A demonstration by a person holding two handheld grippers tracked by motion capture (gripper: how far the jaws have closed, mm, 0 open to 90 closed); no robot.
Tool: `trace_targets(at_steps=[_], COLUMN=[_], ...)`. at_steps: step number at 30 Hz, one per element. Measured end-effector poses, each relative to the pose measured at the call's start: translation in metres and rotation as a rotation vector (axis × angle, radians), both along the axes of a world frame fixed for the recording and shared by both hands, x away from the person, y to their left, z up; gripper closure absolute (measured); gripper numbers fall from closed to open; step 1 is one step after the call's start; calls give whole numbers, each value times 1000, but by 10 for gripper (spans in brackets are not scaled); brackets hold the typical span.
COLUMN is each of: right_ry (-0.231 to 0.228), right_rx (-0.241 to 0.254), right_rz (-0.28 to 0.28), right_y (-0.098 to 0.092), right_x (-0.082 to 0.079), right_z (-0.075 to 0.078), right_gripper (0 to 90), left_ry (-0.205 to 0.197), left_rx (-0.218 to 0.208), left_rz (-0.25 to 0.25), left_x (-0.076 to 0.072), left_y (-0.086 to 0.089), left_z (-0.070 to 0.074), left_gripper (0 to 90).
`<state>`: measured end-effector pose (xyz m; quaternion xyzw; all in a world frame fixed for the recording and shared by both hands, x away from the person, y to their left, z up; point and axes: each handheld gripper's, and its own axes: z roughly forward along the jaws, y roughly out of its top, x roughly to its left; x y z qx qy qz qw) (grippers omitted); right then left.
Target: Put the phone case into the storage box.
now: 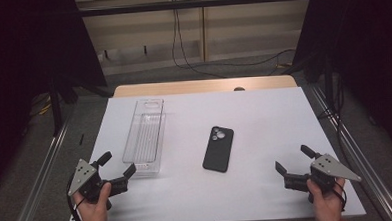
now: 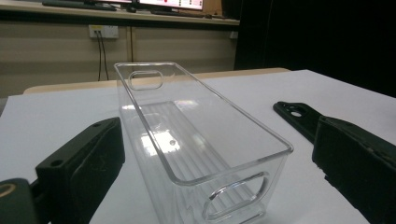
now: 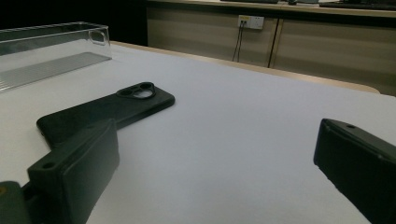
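**On the white desk: one clear bin, one black phone, two idle grippers**

On the desk (image 1: 264, 112), covered with a white sheet, there are two loose things: one clear plastic bin (image 1: 144, 135) and one black phone (image 1: 218, 148). No brand, label or readable writing on either; any print is too small to tell.

Bin: long, narrow, transparent, ribbed floor, an oval handle cutout at each short end. It stands upright on the left half of the desk, long axis running away from the person. Nothing in it. In the left gripper view the bin (image 2: 196, 140) sits right ahead, its near end between the two black fingers but not touched by them.

Phone: lies flat, back up, camera cluster at the far end, near the desk's middle, well apart from the bin and to its right. Right gripper view shows the phone (image 3: 105, 114) ahead and left, just beyond the left finger, not between the fingers. Left gripper view catches the phone (image 2: 299, 116) at the right, partly behind a finger.

Grippers, two: left gripper (image 1: 115, 166) held at the near left corner, fingers wide apart, gripping nothing, tips close to the bin's near end. Right gripper (image 1: 294, 160) held at the near right corner, fingers spread wide, gripping nothing, well apart from the phone. One hand on each gripper, both low over the desk.

Background: wall socket with cables, floor, dark curtains at both sides.
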<state>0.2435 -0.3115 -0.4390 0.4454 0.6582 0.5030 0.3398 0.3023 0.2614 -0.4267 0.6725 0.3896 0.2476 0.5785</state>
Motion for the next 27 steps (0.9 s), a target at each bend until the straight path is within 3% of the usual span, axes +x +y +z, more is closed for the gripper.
trace_targets(at_steps=[9,15,18,24,27], right_ry=[15,20,21,12,11], right_rx=[31,23,27,45,49], right_rz=[34,62,82,98,118], right_y=[1,5,7,11,15], right_x=[2,2,1,1,1], right_z=[-2,-2,-2,-1,0], right_gripper=[0,0,0,0,0], left_ry=[-1,-5,6,-4,-4], left_rx=[6,5,-13,12,-3], left_rz=[9,6,-1,-7,-8], left_x=[1,-1,-2,-5,-5], left_y=[0,1,2,3,4], left_z=[0,0,0,2,2], left_gripper=[23,20,20,20,20])
